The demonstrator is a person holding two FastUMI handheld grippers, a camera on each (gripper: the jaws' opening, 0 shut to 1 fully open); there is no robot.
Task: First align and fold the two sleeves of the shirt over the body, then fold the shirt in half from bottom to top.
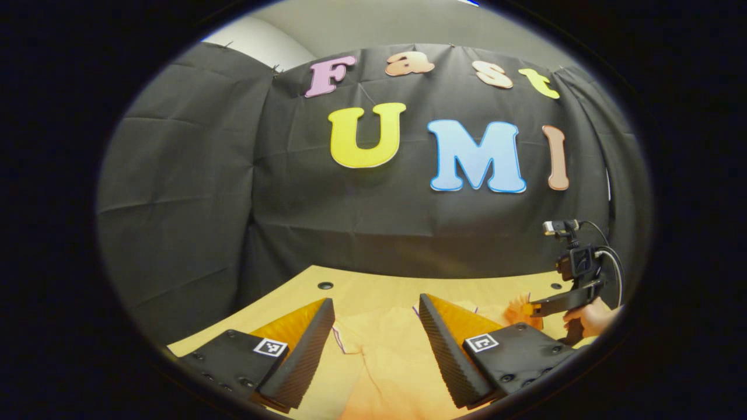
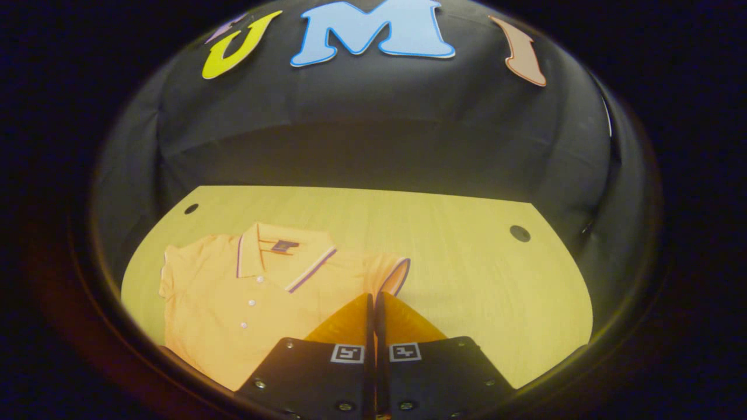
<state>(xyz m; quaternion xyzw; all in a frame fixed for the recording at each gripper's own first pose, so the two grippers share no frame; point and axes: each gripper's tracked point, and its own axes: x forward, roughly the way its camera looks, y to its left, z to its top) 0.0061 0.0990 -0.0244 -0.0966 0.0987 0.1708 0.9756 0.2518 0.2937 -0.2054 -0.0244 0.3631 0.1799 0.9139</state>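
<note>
Clearly soft and light, the shirt [image 2: 245, 291] lies flat on the table [image 2: 467, 262], collar toward the booth wall. The right gripper [image 2: 373, 303], fingers closed on nothing visible, hovers just beside its sleeve [image 2: 392, 273], whose striped cuff looks the best hold. The left gripper [image 1: 376, 332] hangs spread wide above the fabric.

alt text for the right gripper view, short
An orange polo shirt lies flat, collar up, on a pale wooden table. The right gripper, fingers closed together, sits low by the shirt's sleeve; whether it pinches fabric cannot be told.
</note>
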